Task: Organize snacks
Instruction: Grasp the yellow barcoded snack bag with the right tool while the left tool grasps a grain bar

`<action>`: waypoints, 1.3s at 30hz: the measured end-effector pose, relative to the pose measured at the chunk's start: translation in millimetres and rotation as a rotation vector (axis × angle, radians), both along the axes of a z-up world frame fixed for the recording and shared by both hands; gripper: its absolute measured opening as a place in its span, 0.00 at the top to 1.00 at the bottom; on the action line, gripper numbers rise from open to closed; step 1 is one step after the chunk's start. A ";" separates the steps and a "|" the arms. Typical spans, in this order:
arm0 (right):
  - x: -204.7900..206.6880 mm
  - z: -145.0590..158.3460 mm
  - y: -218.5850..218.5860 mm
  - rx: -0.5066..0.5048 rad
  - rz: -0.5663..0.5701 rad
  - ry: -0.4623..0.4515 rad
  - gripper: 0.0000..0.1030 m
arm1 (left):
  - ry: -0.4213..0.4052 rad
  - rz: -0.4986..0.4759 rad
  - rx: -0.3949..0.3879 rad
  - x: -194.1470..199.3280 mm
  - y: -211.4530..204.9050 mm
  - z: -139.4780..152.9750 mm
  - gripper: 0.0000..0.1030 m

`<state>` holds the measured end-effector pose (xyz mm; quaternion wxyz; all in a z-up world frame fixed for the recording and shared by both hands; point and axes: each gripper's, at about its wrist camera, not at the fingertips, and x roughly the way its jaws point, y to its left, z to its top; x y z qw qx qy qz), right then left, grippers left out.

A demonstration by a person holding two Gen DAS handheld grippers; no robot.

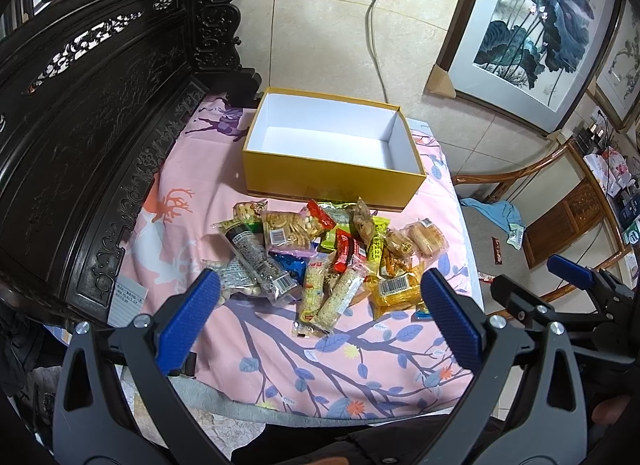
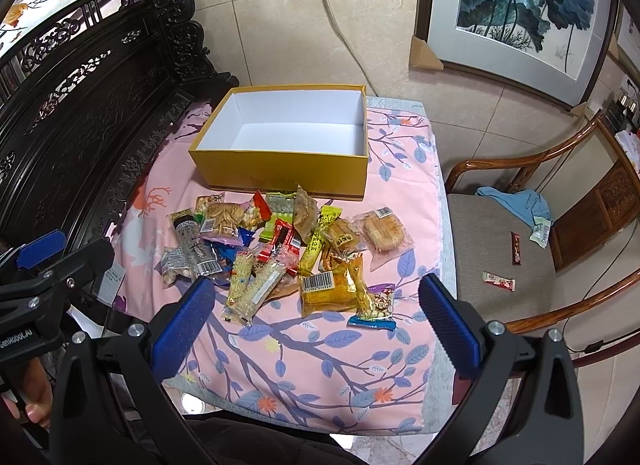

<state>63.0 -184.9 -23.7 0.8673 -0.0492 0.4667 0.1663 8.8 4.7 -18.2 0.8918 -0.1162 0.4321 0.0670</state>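
Dark carved wood [image 1: 80, 137] borders the pink cloth's [image 1: 280, 345] left edge; the snack pile [image 1: 320, 261] lies mid-cloth before the empty yellow box [image 1: 332, 181]. Left gripper [image 1: 320, 329] and right gripper [image 2: 316, 325] gape wide, holding nothing. Only the right view shows the chair's [image 2: 496, 249] two stray bars [image 2: 498, 281].

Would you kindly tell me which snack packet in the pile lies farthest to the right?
The clear packet holding a round pale cake: it sits alone at the pile's right edge, beyond the yellow stick.
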 end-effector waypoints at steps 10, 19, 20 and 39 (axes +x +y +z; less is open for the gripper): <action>22.3 -76.9 -20.6 0.073 0.054 0.038 0.01 | -0.030 0.092 -0.105 5.9 37.8 -54.4 0.02; 48.5 -170.4 -24.7 0.111 0.017 0.166 0.01 | 0.096 0.181 -0.095 11.0 64.4 -120.7 0.02; 51.9 -178.6 -20.1 0.094 0.016 0.157 0.01 | 0.110 0.178 -0.102 12.3 66.0 -125.2 0.02; 64.8 -231.0 23.8 -0.110 0.165 0.097 0.29 | 0.148 -0.183 0.089 42.4 12.0 -156.8 0.02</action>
